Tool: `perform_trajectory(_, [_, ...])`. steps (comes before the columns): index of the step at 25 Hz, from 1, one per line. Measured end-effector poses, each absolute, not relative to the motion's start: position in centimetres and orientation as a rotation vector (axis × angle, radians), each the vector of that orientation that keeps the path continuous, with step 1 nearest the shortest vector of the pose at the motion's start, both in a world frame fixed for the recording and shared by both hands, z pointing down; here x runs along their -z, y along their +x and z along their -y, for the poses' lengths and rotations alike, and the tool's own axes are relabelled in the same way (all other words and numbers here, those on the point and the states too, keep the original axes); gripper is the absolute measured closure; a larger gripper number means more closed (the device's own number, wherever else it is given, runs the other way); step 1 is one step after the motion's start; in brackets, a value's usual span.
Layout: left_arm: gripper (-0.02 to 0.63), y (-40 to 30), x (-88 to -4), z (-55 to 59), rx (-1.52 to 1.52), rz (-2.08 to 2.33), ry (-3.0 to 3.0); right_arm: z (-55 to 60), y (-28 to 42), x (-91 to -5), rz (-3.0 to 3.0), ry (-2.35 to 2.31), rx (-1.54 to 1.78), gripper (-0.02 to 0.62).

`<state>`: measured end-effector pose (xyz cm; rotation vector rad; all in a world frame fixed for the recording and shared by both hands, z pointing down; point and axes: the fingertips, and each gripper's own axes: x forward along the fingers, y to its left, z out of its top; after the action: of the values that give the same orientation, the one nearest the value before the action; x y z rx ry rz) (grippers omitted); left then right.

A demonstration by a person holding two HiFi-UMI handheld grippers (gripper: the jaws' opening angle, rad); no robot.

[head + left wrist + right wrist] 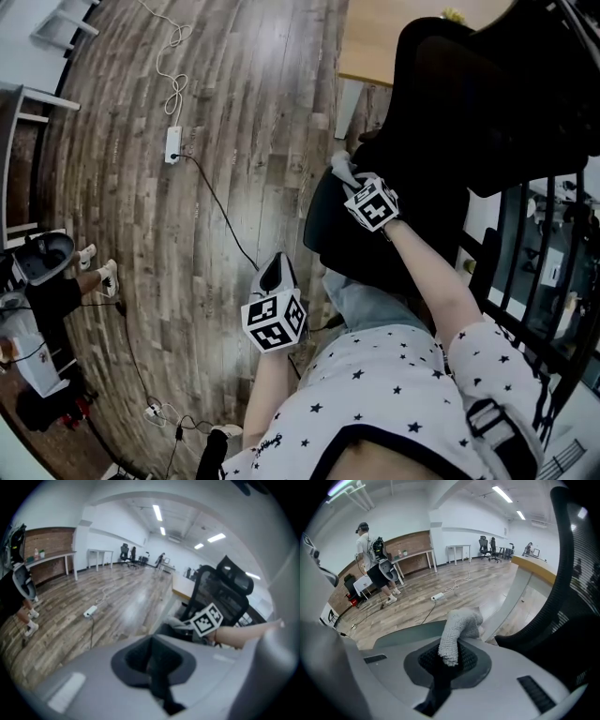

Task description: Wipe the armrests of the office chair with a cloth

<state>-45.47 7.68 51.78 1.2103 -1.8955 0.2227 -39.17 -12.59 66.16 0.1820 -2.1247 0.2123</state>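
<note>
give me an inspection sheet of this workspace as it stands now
surface: grey-brown wood plank floor; no table in use
job's things: black mesh-backed office chair at the right; grey knitted cloth bunched near its dark front edge; armrest not told apart
clutter: nothing seen
grippers: right tool shut on the cloth; left tool shut, empty, over the floor apart from the chair
cables: white power strip on the floor; looped white cord beyond it; black cord running from it towards the wearer
surroundings: light wooden desk top beside the chair; person standing across the room
</note>
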Motion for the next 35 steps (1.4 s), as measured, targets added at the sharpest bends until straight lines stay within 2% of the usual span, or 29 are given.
perform_trajectory(17, [0.603,-45.6,-52.3,-7.4,-0.243,1.855,1.234,12.3,-39.9,-68.1,2.045,0.191,-0.268,0.569])
perform_trajectory(35, [0.603,-43.3,-51.0,-8.6,-0.261,1.842,1.33,6.5,-38.9,-67.8,2.039,0.114,-0.243,0.569])
